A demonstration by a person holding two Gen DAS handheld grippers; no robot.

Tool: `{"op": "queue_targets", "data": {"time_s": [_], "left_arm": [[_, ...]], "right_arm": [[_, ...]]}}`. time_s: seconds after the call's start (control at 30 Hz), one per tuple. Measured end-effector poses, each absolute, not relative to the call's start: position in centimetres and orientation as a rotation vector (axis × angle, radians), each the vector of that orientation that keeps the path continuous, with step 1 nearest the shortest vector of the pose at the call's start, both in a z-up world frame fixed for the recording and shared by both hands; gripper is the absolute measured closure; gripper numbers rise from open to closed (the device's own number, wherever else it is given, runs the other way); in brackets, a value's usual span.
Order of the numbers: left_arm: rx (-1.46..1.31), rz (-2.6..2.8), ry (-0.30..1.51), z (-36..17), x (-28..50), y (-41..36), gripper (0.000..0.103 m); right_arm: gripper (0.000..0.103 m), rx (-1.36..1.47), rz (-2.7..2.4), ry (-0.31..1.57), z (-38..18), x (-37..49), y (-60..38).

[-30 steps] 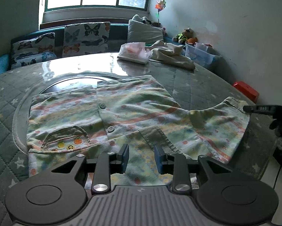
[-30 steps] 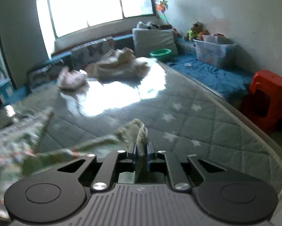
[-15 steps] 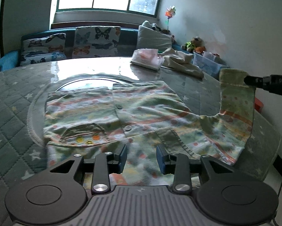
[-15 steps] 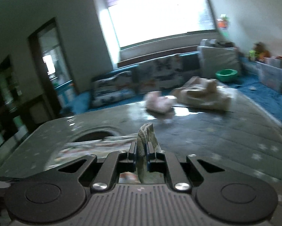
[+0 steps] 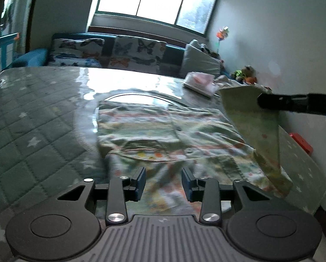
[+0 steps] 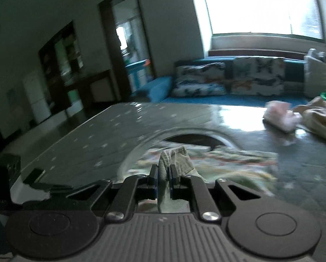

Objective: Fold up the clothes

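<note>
Quilted table (image 5: 38, 135) carries the shirt (image 5: 163, 131), seemingly lying crosswise; right tongs (image 6: 163, 180) pinch its raised sleeve (image 5: 254, 118), left tongs (image 5: 164, 182) gape above the hem.

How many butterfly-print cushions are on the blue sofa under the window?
2: one butterfly-print cushion at the sofa's left end, the other cushion beside it to the right. More may be hidden behind the table.
</note>
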State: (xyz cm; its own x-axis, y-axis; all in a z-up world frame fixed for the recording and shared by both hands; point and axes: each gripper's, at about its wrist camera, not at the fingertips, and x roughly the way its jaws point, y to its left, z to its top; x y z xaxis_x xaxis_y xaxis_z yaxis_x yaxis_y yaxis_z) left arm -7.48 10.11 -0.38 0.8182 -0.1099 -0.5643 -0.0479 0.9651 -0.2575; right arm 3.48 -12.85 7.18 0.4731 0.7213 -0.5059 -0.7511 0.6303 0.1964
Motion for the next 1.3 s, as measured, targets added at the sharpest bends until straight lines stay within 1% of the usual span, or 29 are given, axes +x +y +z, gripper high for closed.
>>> {"op": "queue_targets", "data": {"time_s": [0.23,0.3,0.37,0.4,0.43,0.5,0.77,0.93,1.13,1.3], "left_arm": [[-0.31,0.011,0.603,-0.6,-8.6,12.4,0.062],[-0.314,0.016,0.6,-0.6,-8.7,12.7,0.06],[-0.316,0.02,0.597,-0.5,-8.7,12.8,0.06],[-0.317,0.019,0.596,-0.5,-8.7,12.8,0.06],[-0.319,0.019,0.595,-0.4,-8.6,12.8,0.06],[-0.321,0.017,0.593,-0.3,-8.5,12.8,0.06],[-0.305,-0.045,0.582,0.4,-7.5,11.0,0.062],[-0.285,-0.122,0.605,0.3,-6.2,8.7,0.062],[-0.252,-0.155,0.653,-0.9,-4.1,6.6,0.063],[-0.24,-0.134,0.694,-1.8,-3.2,6.6,0.063]], "right_arm": [[0.095,-0.145,1.006,0.654,5.1,1.2,-8.1],[0.095,-0.166,1.025,0.677,4.3,0.8,-7.2],[0.094,-0.185,1.039,0.697,3.5,0.2,-6.6],[0.092,-0.19,1.047,0.705,3.2,0.1,-6.4],[0.085,-0.188,1.057,0.714,3.0,0.0,-6.4],[0.084,-0.184,1.081,0.731,2.7,-0.1,-6.4],[0.084,-0.226,1.031,0.738,2.9,0.4,-9.9],[0.084,-0.218,0.892,0.806,1.0,1.8,-14.7],[0.084,-0.209,0.776,0.85,-1.1,2.8,-18.7],[0.084,-0.19,0.729,0.837,-0.6,3.6,-20.3]]}}
